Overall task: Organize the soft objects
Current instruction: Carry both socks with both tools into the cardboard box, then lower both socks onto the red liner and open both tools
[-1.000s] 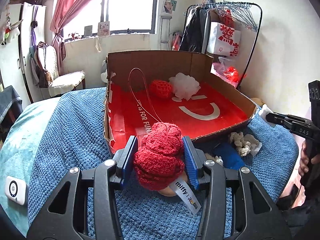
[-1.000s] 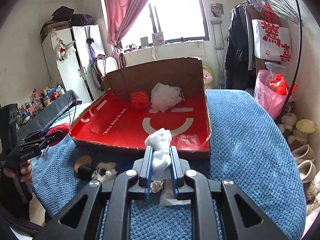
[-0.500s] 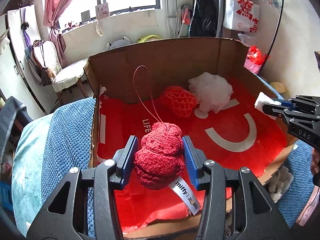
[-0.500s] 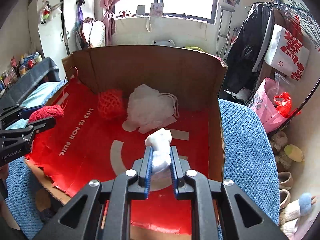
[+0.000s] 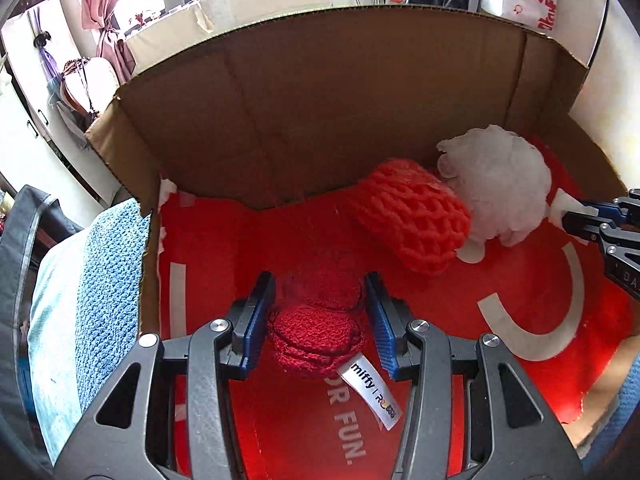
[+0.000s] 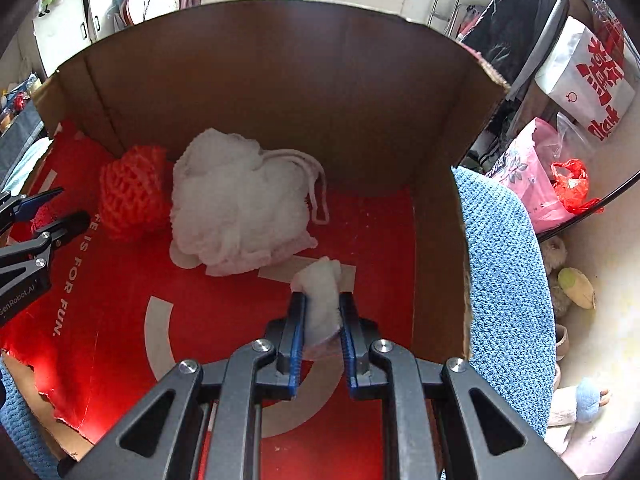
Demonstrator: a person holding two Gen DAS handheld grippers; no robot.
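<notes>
The dark red knitted toy [image 5: 316,332] sits low in the frame's centre, pinched by the left gripper [image 5: 318,316] above the red floor of the cardboard box [image 5: 320,92]. The right gripper [image 6: 320,320] clamps a small white soft piece [image 6: 322,292]. Beyond lie an orange-red knit piece [image 5: 412,216] and a white mesh pouf [image 6: 236,208].

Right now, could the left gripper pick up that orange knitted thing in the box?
Probably not yet. The path to the orange knitted piece looks clear, but the left gripper is clamped on a dark red plush toy, so it would have to drop that first.
</notes>
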